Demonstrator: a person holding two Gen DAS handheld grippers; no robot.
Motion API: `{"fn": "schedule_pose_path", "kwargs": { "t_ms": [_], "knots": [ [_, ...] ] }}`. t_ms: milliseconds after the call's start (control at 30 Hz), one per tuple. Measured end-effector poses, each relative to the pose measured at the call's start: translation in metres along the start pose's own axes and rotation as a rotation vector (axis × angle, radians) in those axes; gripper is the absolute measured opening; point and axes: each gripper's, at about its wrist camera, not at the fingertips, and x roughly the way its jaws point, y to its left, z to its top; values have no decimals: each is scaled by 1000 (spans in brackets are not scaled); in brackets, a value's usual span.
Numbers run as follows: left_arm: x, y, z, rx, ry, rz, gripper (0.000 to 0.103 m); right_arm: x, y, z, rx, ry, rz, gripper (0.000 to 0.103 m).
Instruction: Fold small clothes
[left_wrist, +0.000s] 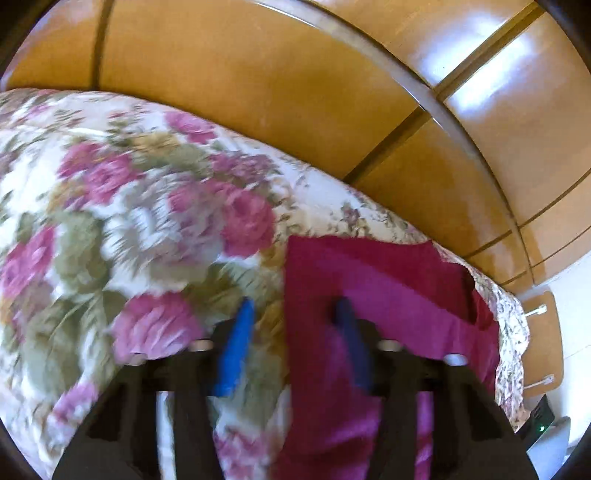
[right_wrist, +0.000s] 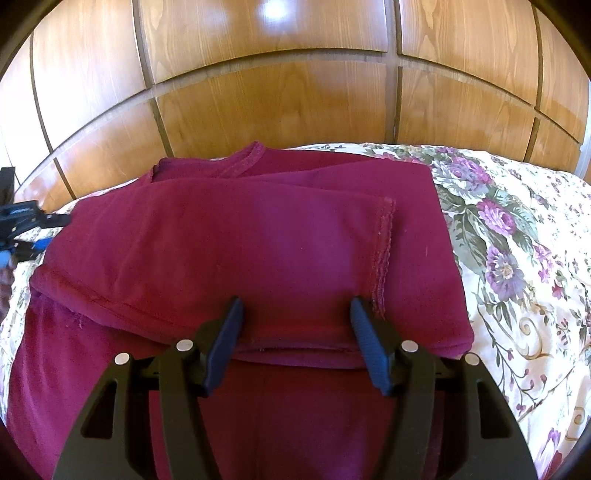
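Observation:
A dark red shirt (right_wrist: 258, 236) lies partly folded on the floral bedspread (right_wrist: 517, 280), its neckline at the far side and a sleeve hem at the right. My right gripper (right_wrist: 295, 314) is open and empty, its fingers hovering over the near edge of the folded layer. In the blurred left wrist view, my left gripper (left_wrist: 293, 314) is open and empty, straddling the shirt's left edge (left_wrist: 369, 280): one finger over the bedspread (left_wrist: 110, 206), the other over the shirt. The left gripper also shows at the left edge of the right wrist view (right_wrist: 22, 229).
A wooden panelled wardrobe (right_wrist: 280, 99) stands close behind the bed. It also fills the top of the left wrist view (left_wrist: 258, 74). A wooden nightstand with drawer handles (left_wrist: 539, 332) stands beyond the bed's far corner. The bedspread stretches wide to the shirt's right.

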Motion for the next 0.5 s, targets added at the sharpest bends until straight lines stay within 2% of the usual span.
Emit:
{"fn": "schedule_pose_path", "kwargs": {
  "t_ms": [33, 67, 133, 167, 200, 233, 267, 300, 333, 400, 433, 500],
  "knots": [
    [1, -4, 2, 16, -10, -2, 13, 0, 0, 0, 0, 0, -1, 61],
    [-2, -11, 4, 47, -41, 16, 9, 0, 0, 0, 1, 0, -1, 61],
    [-16, -25, 1, 100, -121, -6, 9, 0, -1, 0, 4, -2, 1, 61],
    [-20, -32, -2, 147, -150, 40, 9, 0, -1, -1, 5, -3, 2, 61],
    [-14, -34, -5, 180, -141, 99, 9, 0, -1, -1, 6, -3, 4, 61],
    [-6, -33, -7, 195, -118, 135, 9, 1, -2, -1, 7, -3, 4, 61],
    [13, -31, -11, 244, -67, 234, 9, 1, -1, -1, 4, -4, 2, 61],
    [21, -31, -14, 283, -58, 268, 9, 1, 0, -1, 1, -4, -1, 61],
    [24, -34, -19, 331, -86, 290, 10, 1, 0, -1, -2, -4, -5, 61],
    [20, -39, -21, 325, -94, 316, 10, 1, 0, -1, 1, -4, -2, 61],
    [12, -39, -21, 273, -102, 321, 15, 1, 0, -1, 3, -5, -2, 61],
    [-10, -41, -28, 223, -136, 275, 15, 1, 0, -1, 4, -6, -2, 61]
  ]
}}
